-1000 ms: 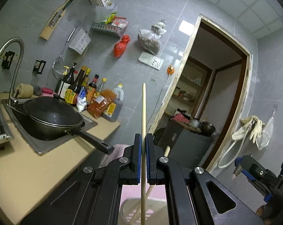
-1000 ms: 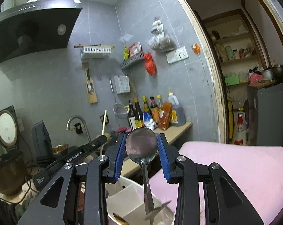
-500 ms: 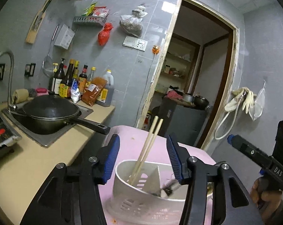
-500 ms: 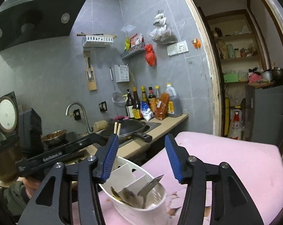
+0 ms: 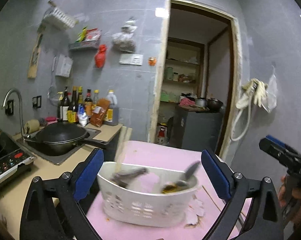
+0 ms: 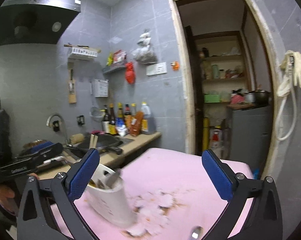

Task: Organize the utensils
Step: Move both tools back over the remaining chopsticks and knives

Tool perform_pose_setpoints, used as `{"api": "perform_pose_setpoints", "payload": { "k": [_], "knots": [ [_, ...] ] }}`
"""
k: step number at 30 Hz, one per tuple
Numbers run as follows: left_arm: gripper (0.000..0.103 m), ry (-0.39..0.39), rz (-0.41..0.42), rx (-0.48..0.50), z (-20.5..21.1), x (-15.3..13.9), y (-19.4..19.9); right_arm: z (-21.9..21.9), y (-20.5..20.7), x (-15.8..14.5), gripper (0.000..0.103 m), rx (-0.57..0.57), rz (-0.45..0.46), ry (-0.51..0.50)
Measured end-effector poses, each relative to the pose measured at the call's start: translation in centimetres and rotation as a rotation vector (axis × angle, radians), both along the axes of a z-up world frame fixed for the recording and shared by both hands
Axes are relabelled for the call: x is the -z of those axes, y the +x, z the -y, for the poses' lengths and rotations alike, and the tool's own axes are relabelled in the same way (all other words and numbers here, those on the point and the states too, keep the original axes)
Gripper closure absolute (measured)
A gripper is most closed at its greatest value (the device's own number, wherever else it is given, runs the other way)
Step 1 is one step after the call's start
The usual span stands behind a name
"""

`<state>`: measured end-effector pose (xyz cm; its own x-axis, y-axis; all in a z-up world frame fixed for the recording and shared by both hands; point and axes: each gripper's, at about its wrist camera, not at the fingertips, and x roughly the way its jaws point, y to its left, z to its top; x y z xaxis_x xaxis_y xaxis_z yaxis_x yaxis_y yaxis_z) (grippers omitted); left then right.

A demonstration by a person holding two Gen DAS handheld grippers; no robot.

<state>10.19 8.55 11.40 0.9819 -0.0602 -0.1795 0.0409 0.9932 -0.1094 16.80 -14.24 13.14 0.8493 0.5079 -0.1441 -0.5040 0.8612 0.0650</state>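
A white slotted utensil holder [image 5: 146, 204] stands on the pink table [image 5: 162, 156]. Wooden chopsticks [image 5: 121, 150] lean in its left compartment, and metal spoons [image 5: 188, 172] and other utensils lie in it, blurred. My left gripper [image 5: 152, 172] is open and empty, just in front of the holder. In the right wrist view the holder [image 6: 112, 202] sits at lower left with the chopstick tips [image 6: 93, 141] above it. My right gripper [image 6: 150, 172] is open and empty, to the right of the holder. A metal spoon tip [image 6: 195, 232] shows at the bottom edge.
A black wok [image 5: 60, 138] sits in the sink on the beige counter [image 5: 14, 192] at left, its handle pointing toward the table. An induction cooker [image 5: 4, 160] is nearer left. Sauce bottles [image 5: 84, 108] line the wall. An open doorway [image 5: 194, 92] lies behind the table.
The left gripper let go of the chopstick into the holder and opened wide. The right gripper let go of the spoon into the holder and opened wide. Both drew back.
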Motion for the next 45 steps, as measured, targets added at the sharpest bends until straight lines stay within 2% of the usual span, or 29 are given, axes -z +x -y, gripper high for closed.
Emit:
{"api": "perform_pose_setpoints", "payload": {
  "k": [7, 15, 21, 25, 27, 29, 30, 32, 33, 35, 40, 45],
  "knots": [
    [0.007, 0.026, -0.074, 0.134, 5.8, 2.0, 0.6, 5.1, -1.4, 1.9, 0.0, 0.144, -0.043, -0.045],
    [0.007, 0.087, -0.227, 0.259, 11.9, 5.9, 2.9, 10.4, -1.9, 6.3, 0.0, 0.252, -0.229, -0.069],
    [0.007, 0.102, -0.445, 0.307, 14.9, 8.9, 6.2, 11.9, -2.3, 9.4, 0.001, 0.254, -0.34, -0.112],
    [0.008, 0.09, -0.534, 0.311, 15.9, 10.0, 7.9, 11.7, -1.9, 10.9, 0.018, 0.224, -0.406, -0.139],
    [0.009, 0.107, -0.565, 0.307, 16.2, 10.6, 8.6, 11.4, -1.8, 11.7, 0.025, 0.198, -0.435, -0.157],
    [0.018, 0.118, -0.596, 0.307, 16.3, 11.3, 9.1, 11.1, -1.7, 12.2, 0.036, 0.175, -0.458, -0.176],
    [0.022, 0.116, -0.622, 0.312, 16.4, 11.7, 9.6, 10.8, -1.6, 12.6, 0.038, 0.16, -0.47, -0.185],
    [0.035, 0.098, -0.671, 0.325, 16.2, 12.4, 10.4, 10.4, -1.6, 13.0, 0.047, 0.128, -0.488, -0.198],
    [0.038, 0.081, -0.702, 0.336, 16.3, 12.9, 11.0, 10.1, -1.6, 13.1, 0.051, 0.113, -0.496, -0.207],
    [0.05, 0.061, -0.745, 0.351, 16.5, 13.3, 12.1, 9.4, -1.6, 13.5, 0.064, 0.081, -0.509, -0.243],
    [0.066, 0.046, -0.831, 0.35, 17.3, 14.9, 14.7, 7.6, -1.6, 14.3, 0.072, 0.021, -0.524, -0.318],
    [0.072, 0.023, -0.864, 0.33, 17.8, 15.3, 16.7, 6.4, -1.5, 14.8, 0.075, 0.02, -0.512, -0.374]
  ]
}}
